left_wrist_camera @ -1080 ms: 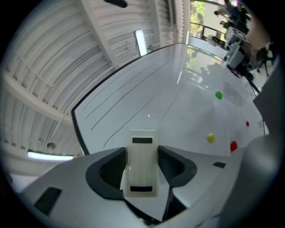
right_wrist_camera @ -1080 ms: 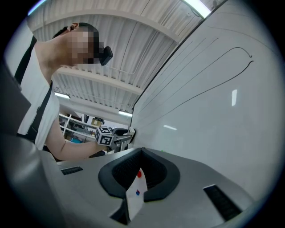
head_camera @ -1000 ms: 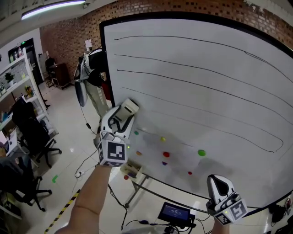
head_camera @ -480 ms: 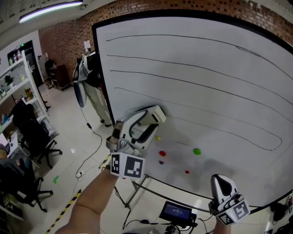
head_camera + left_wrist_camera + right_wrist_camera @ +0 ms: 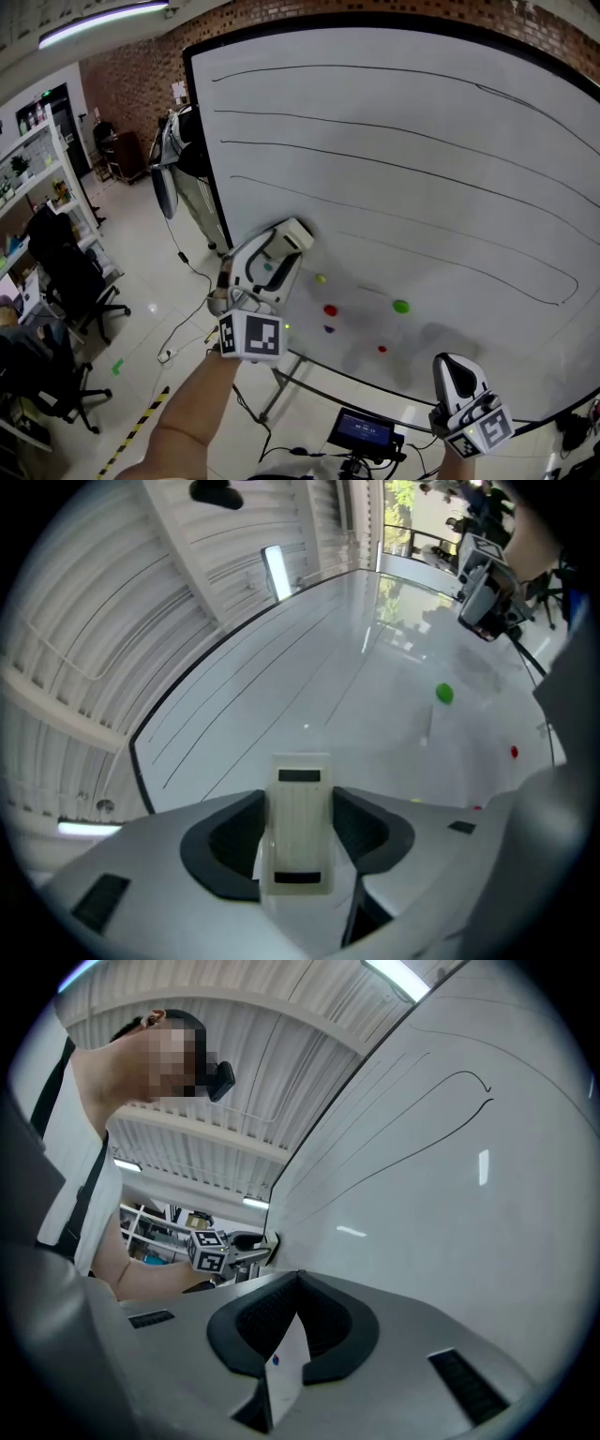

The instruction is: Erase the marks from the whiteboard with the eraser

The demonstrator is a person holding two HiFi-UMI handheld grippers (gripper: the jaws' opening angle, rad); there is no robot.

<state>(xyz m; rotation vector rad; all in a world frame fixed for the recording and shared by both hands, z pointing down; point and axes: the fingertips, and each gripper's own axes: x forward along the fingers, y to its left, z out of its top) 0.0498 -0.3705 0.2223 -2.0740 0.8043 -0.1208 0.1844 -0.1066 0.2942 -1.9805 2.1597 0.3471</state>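
Down at the lower left of the whiteboard (image 5: 450,169), the left gripper (image 5: 281,251) has its jaws clamped on the cream eraser (image 5: 299,822), which sits right at the board just under the lowest of the black lines (image 5: 394,131) and left of the coloured dots (image 5: 400,306). Pretty sure it's touching, though the angle doesn't settle it. The right gripper (image 5: 452,366) hangs near the board's bottom edge, well apart from the eraser, jaws pinched together with nothing in them.

Whiteboard (image 5: 422,187) face broadly open, coloured magnets (image 5: 400,306) dotting lower part
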